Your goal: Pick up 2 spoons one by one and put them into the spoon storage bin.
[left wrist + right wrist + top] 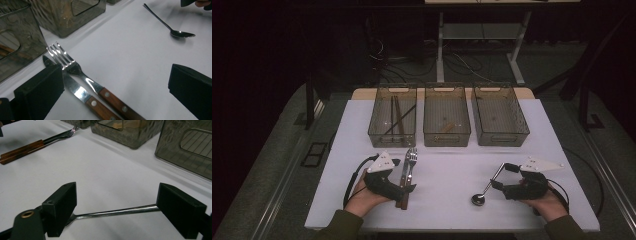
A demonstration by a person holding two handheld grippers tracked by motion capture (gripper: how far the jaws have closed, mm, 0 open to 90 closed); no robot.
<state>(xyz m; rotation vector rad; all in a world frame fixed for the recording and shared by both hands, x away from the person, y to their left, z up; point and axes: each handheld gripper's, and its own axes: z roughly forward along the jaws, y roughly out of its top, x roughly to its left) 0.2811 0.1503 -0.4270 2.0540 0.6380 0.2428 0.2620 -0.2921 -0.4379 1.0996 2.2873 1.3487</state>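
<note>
Spoon handle crosses open right tongs

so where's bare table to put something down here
Widest free patch: mid table, between the fork and the spoon, in front of the bins. Also the strip right of the bins. Crowded by the knife at the left gripper.

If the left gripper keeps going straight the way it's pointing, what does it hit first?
Probably the knife and fork. The left gripper has open jaws and points at them on the table, the knife beside its left jaw. Farther along that line stands a bin, though depth is hard to judge.
</note>
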